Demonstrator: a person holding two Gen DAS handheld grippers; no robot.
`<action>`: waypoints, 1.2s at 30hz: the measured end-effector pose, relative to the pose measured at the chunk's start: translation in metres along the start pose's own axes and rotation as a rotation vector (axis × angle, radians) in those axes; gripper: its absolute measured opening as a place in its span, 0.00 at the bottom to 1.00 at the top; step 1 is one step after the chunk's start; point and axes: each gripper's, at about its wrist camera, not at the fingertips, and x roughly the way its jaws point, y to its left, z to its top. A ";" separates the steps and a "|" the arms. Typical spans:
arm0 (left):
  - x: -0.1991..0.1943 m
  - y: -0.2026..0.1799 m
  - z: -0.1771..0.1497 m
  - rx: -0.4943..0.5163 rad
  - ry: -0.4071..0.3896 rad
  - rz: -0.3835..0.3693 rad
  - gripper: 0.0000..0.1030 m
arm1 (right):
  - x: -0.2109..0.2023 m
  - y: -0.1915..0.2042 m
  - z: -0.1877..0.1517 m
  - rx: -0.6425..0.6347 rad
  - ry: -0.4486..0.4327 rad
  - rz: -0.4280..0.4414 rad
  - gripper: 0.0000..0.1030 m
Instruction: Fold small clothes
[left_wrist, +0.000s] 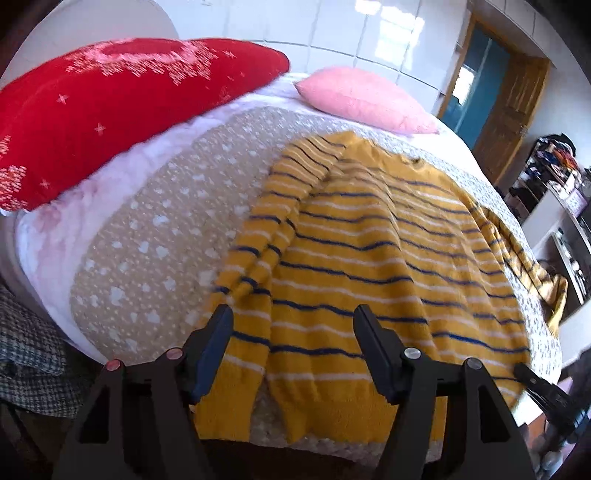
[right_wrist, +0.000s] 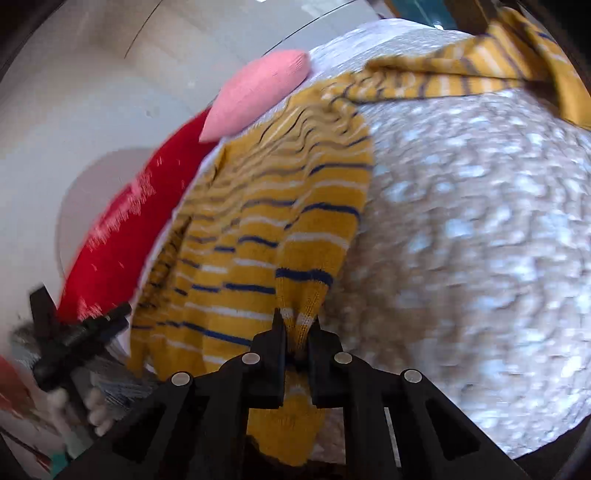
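Observation:
A yellow sweater (left_wrist: 369, 251) with navy and white stripes lies spread on the bed. Its left sleeve (left_wrist: 258, 236) is folded down along the body. My left gripper (left_wrist: 293, 317) is open, hovering just above the sweater's lower left part near the hem, holding nothing. My right gripper (right_wrist: 297, 325) is shut on the sweater's bottom corner (right_wrist: 299, 295), lifting the cloth off the bed. The right sleeve (right_wrist: 480, 74) trails toward the bed's far edge. The right gripper also shows in the left wrist view (left_wrist: 543, 391) at the lower right; the left gripper shows in the right wrist view (right_wrist: 74, 332).
The bed has a beige cover with white spots (left_wrist: 147, 236). A red pillow (left_wrist: 110, 110) and a pink pillow (left_wrist: 365, 99) lie at its head. A checked cloth (left_wrist: 29, 354) hangs at the left. Shelves with clutter (left_wrist: 554, 177) and a wooden door (left_wrist: 517, 103) stand to the right.

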 end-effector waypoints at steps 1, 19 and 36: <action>-0.002 0.002 0.002 -0.006 -0.009 0.012 0.65 | -0.009 -0.004 0.000 0.000 -0.008 -0.002 0.09; 0.026 0.049 -0.010 -0.062 0.045 0.102 0.70 | -0.044 0.003 0.004 -0.108 -0.027 -0.178 0.26; 0.034 0.143 0.091 -0.102 -0.100 0.534 0.17 | -0.017 0.045 0.007 -0.207 0.005 -0.269 0.28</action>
